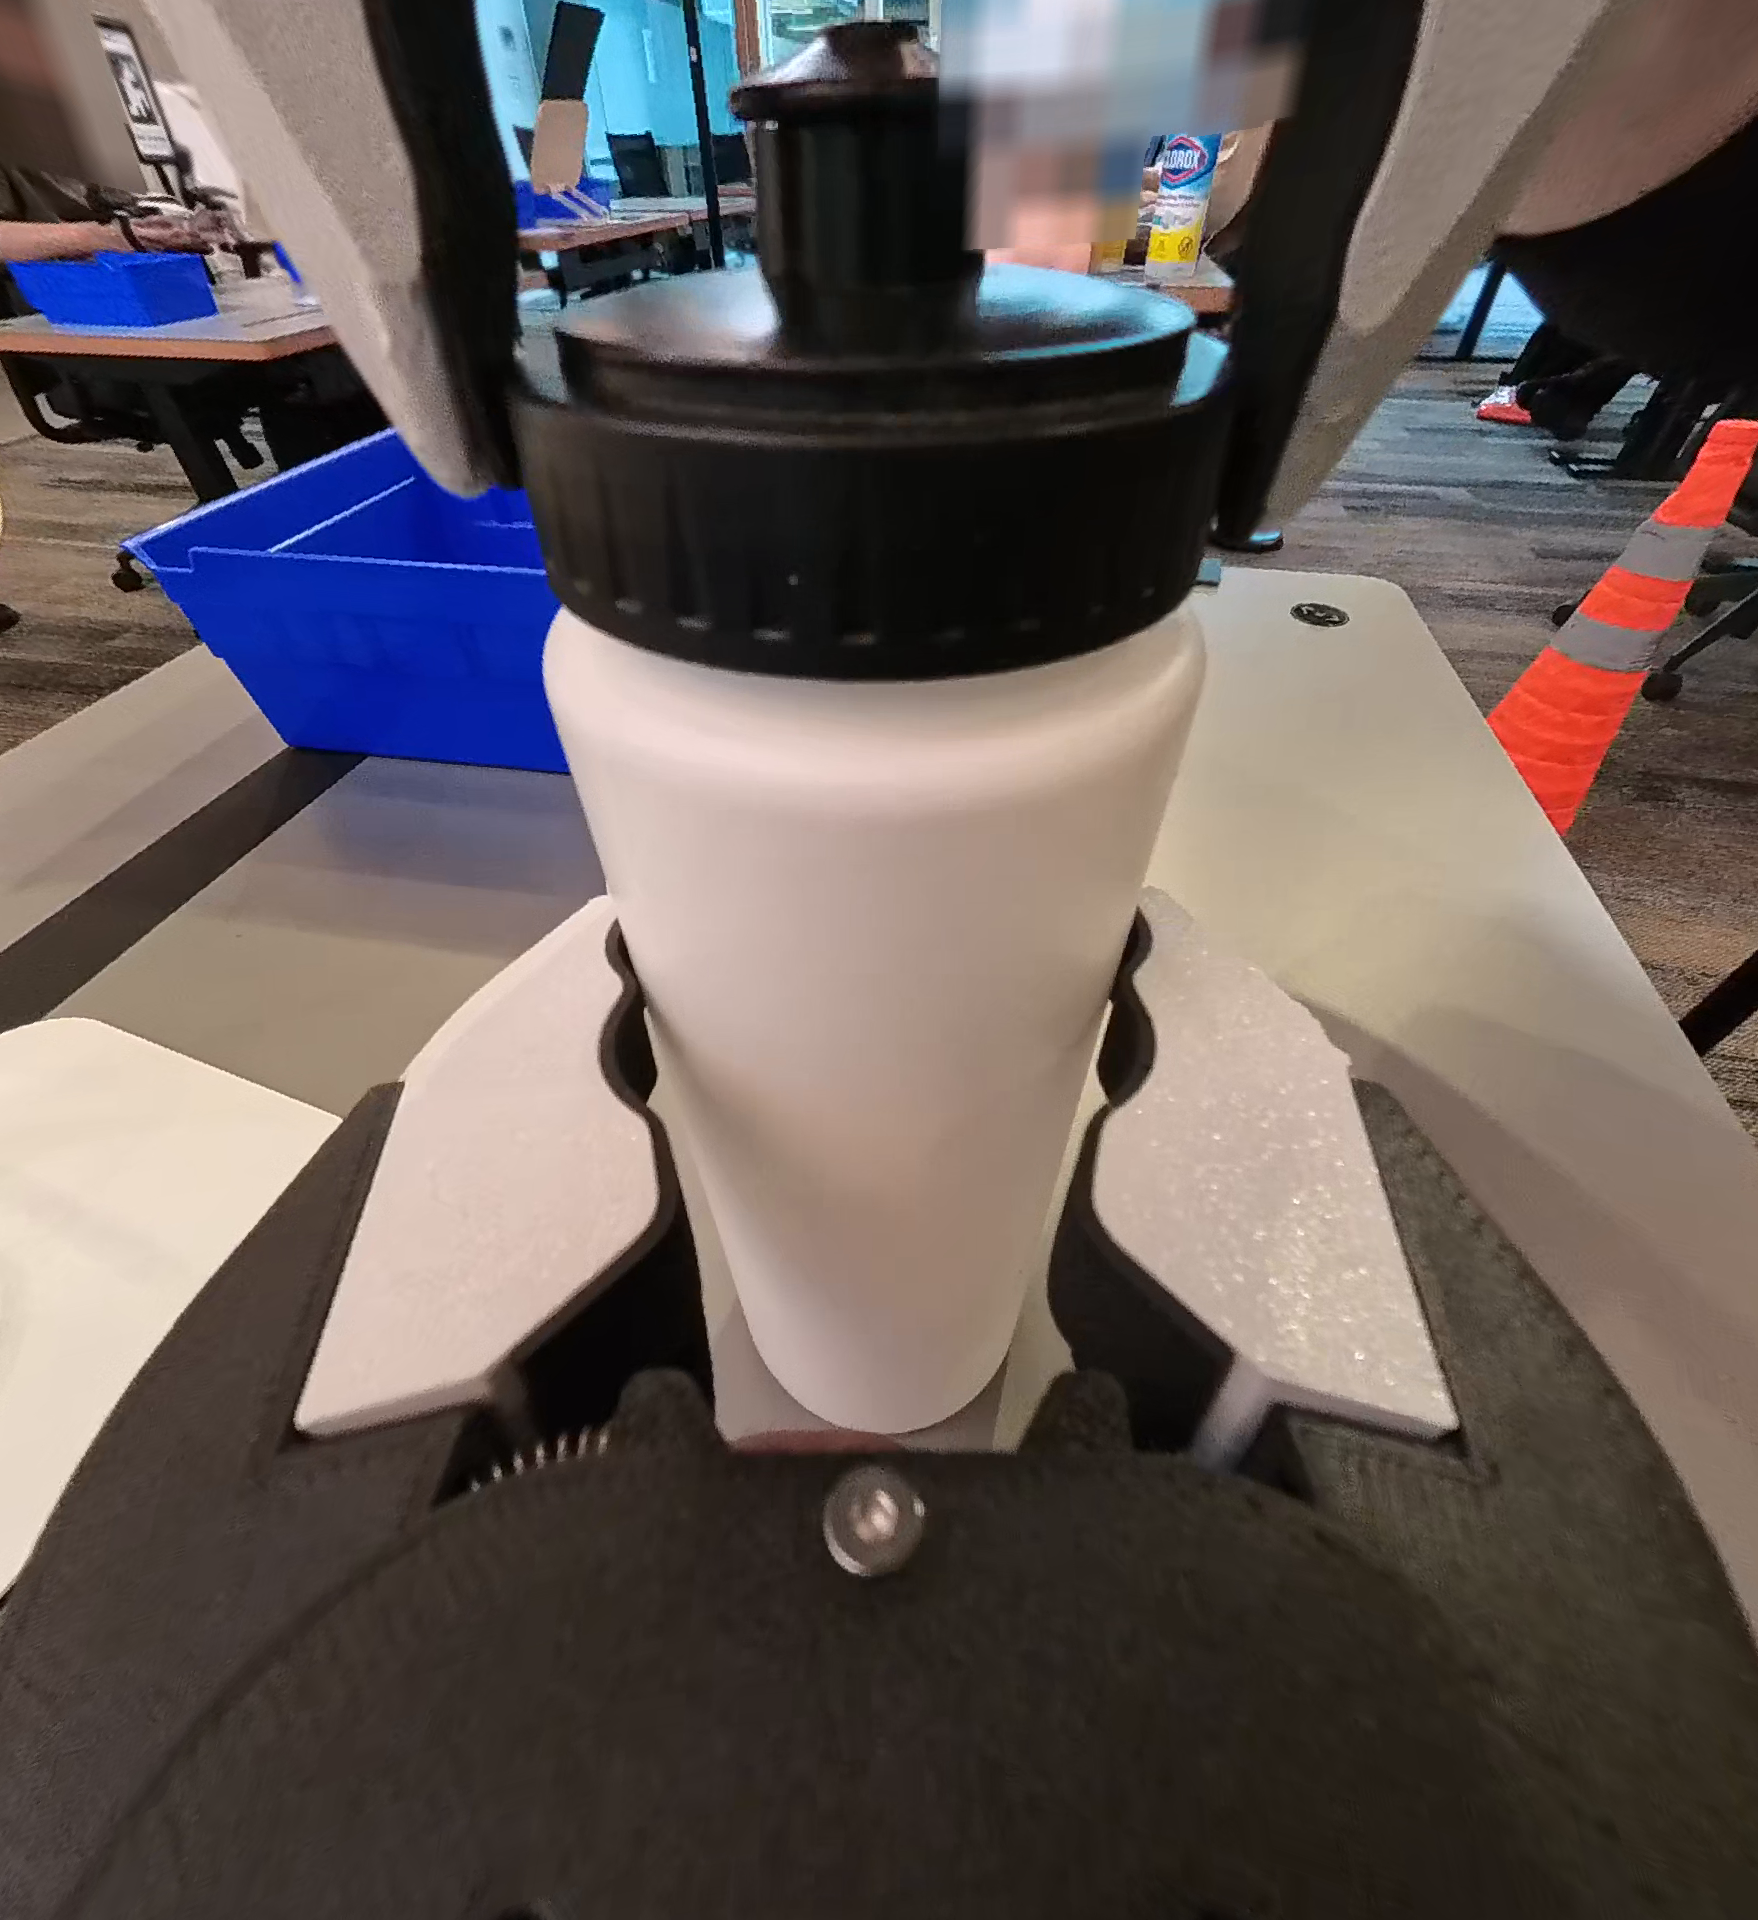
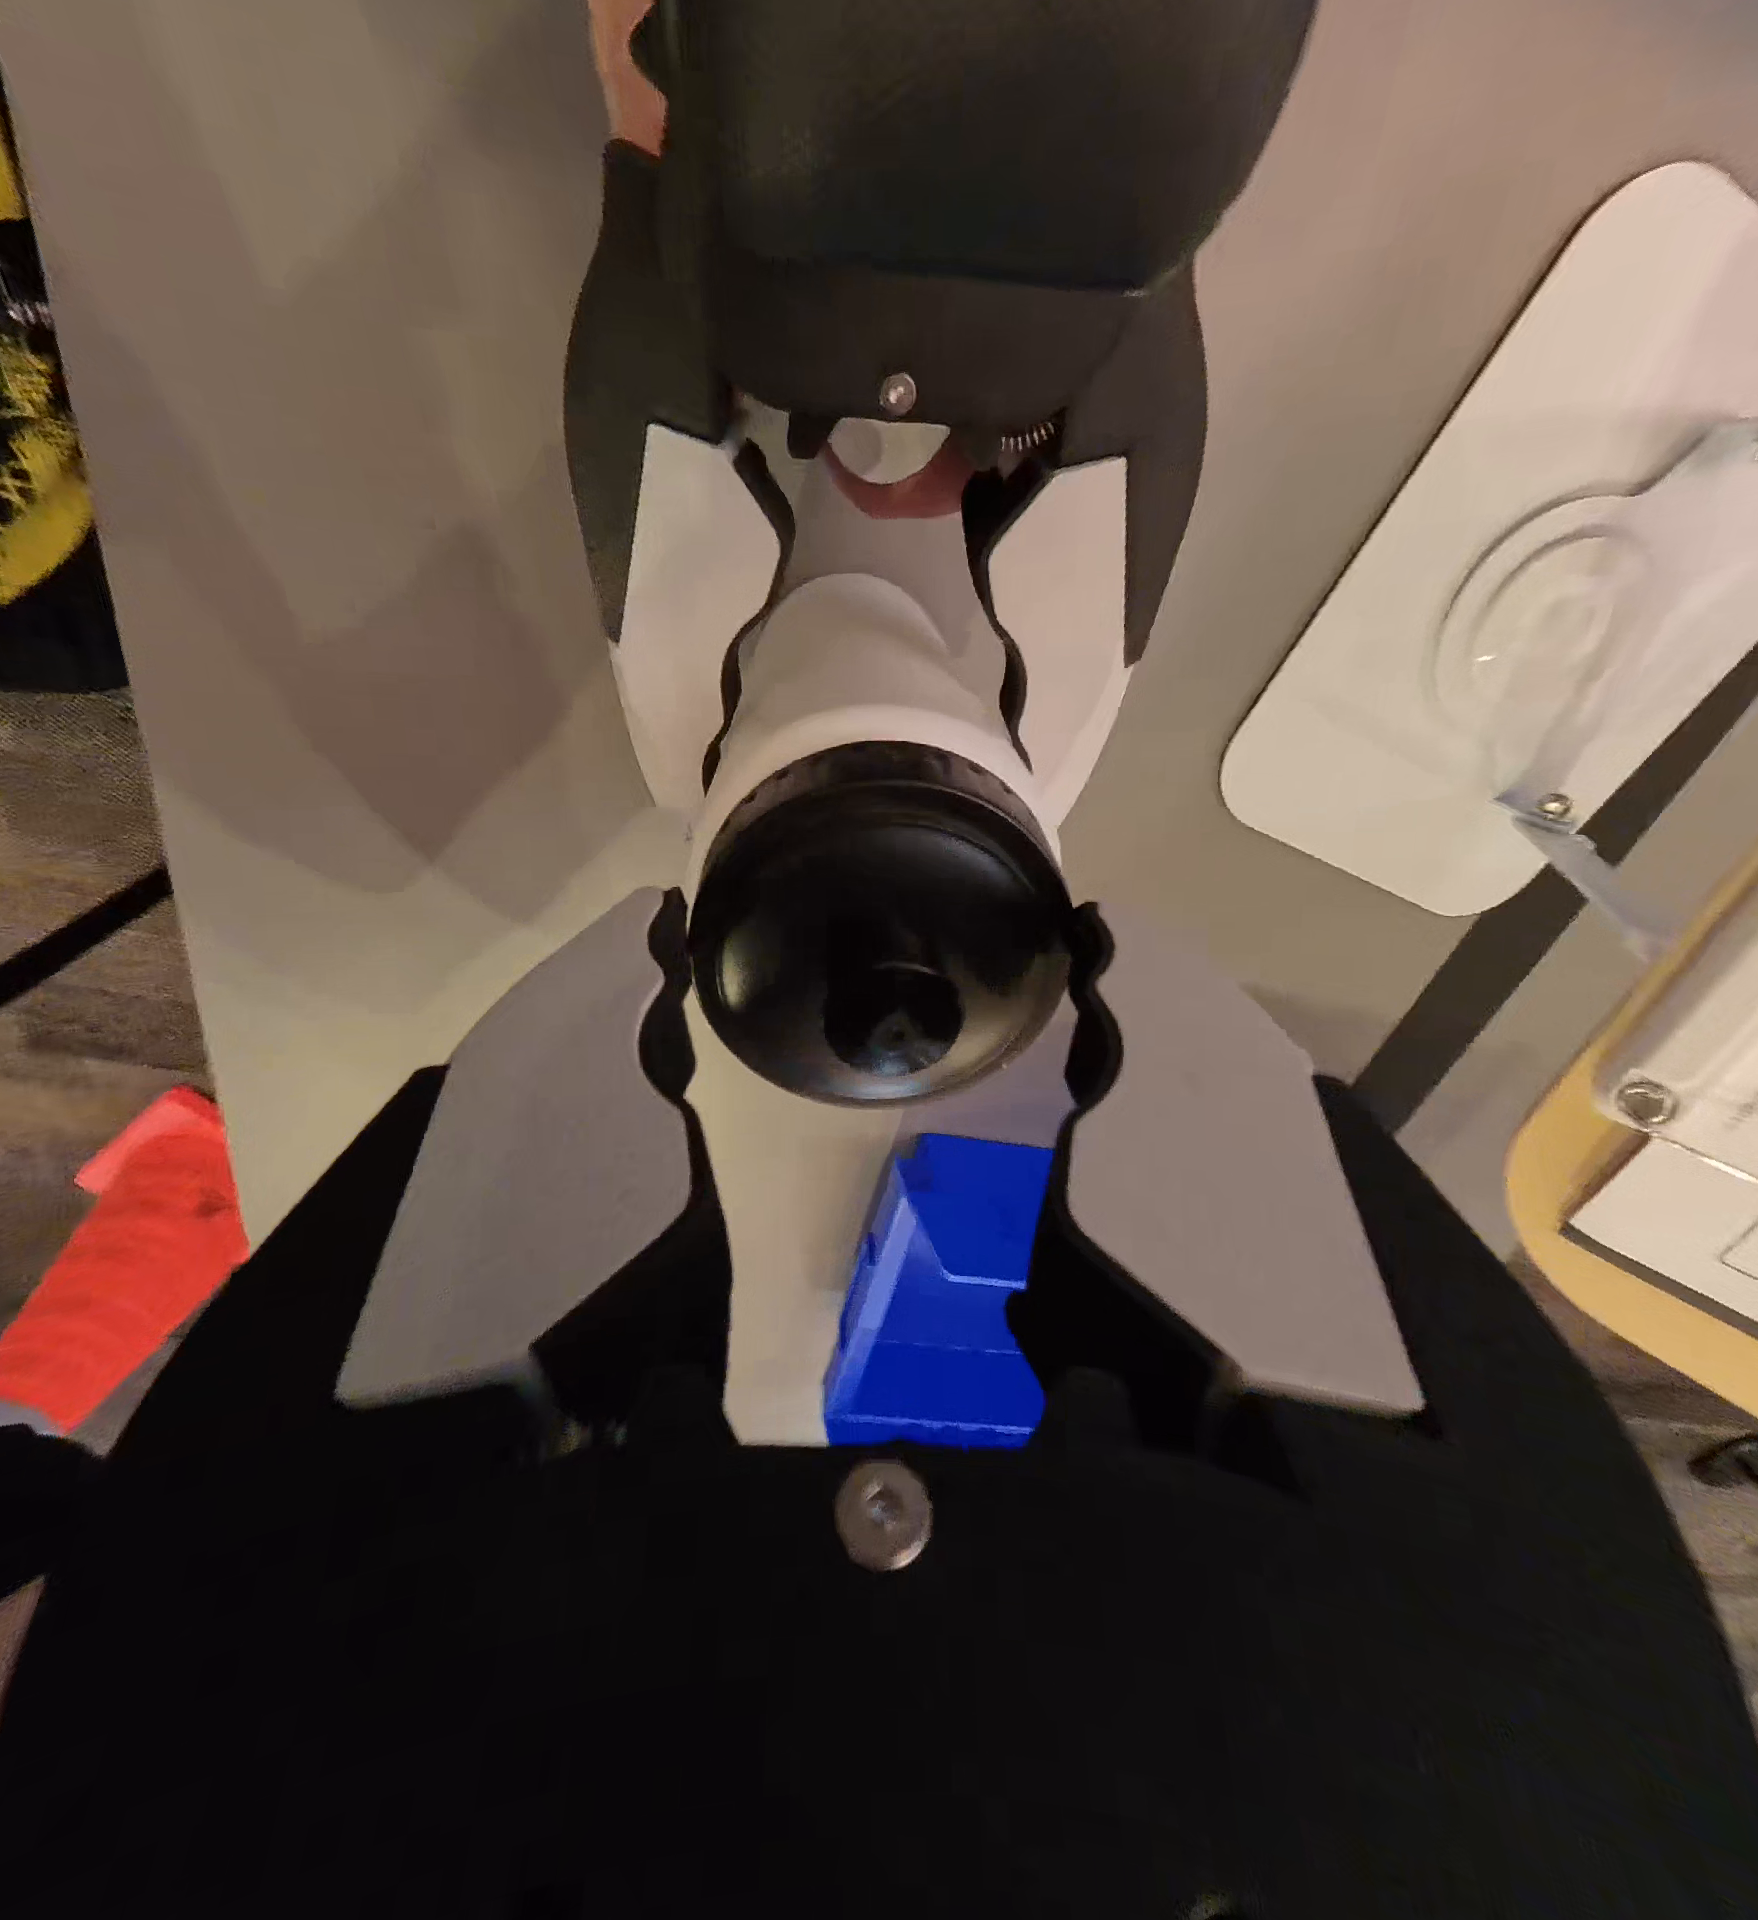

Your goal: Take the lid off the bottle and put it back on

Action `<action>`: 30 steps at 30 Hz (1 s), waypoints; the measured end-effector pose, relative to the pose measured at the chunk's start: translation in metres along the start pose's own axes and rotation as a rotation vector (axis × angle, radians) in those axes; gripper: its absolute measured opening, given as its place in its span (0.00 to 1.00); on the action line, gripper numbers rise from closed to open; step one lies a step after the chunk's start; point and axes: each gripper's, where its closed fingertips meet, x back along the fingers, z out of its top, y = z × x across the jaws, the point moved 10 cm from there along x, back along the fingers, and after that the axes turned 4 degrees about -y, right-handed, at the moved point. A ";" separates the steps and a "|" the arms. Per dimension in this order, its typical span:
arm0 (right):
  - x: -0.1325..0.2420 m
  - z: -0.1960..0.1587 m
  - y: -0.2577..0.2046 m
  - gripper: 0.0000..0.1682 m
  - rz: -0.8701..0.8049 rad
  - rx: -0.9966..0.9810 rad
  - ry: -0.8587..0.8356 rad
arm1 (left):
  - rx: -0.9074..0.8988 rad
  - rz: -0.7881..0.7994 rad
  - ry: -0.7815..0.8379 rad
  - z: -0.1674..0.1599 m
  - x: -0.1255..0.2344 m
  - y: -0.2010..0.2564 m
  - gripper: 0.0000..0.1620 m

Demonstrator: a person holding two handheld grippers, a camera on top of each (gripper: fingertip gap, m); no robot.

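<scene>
i count one smooth white bottle [image 1: 875, 1039] in my left hand-held gripper [image 1: 875, 997], one ribbed black lid [image 2: 880, 971] pinched by my right hand-held gripper [image 2: 880, 966], blue bin [image 1: 355, 634] at ten o'clock.

Bottle [image 1: 875, 987] showing plain white; lid [image 1: 870, 520] showing black, ribbed round its rim. Bin [image 1: 366, 634] showing solid blue. Cone [image 1: 1623, 634] showing orange with grey bands. Table [image 1: 1374, 831] showing pale grey, dark stripe [image 1: 106, 935] running across it
</scene>
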 end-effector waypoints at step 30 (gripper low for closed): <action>-0.004 -0.006 -0.001 0.44 0.074 -0.439 -0.028 | 0.000 -0.003 -0.001 0.001 -0.002 0.002 0.53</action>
